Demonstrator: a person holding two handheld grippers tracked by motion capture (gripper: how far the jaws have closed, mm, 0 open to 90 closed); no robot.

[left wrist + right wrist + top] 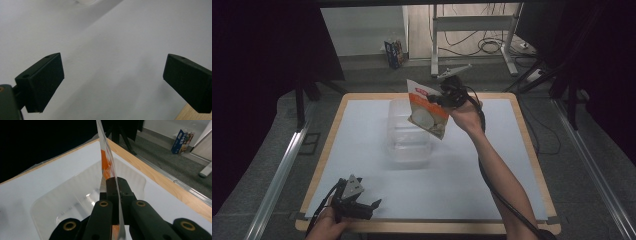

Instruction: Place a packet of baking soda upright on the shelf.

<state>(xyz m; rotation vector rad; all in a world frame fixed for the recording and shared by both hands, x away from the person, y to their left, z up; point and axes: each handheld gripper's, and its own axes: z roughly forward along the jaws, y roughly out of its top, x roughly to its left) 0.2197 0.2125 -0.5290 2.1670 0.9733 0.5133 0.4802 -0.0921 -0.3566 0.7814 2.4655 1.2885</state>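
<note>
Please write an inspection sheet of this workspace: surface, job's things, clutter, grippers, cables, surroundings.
Surface: white sheet on a wood-edged table.
Job's things: orange-and-white pouch held in the air above a clear plastic bin; the bin looks empty.
Clutter: nothing seen on the table.
Grippers: right gripper shut on the pouch's edge; left gripper open, nothing between its fingers, resting low at the near left edge.
Cables: a black cable trails along the right forearm; loose cables lie on the floor beyond.
Surroundings: dark curtains at both sides, a metal stand, a small box on the floor.
</note>
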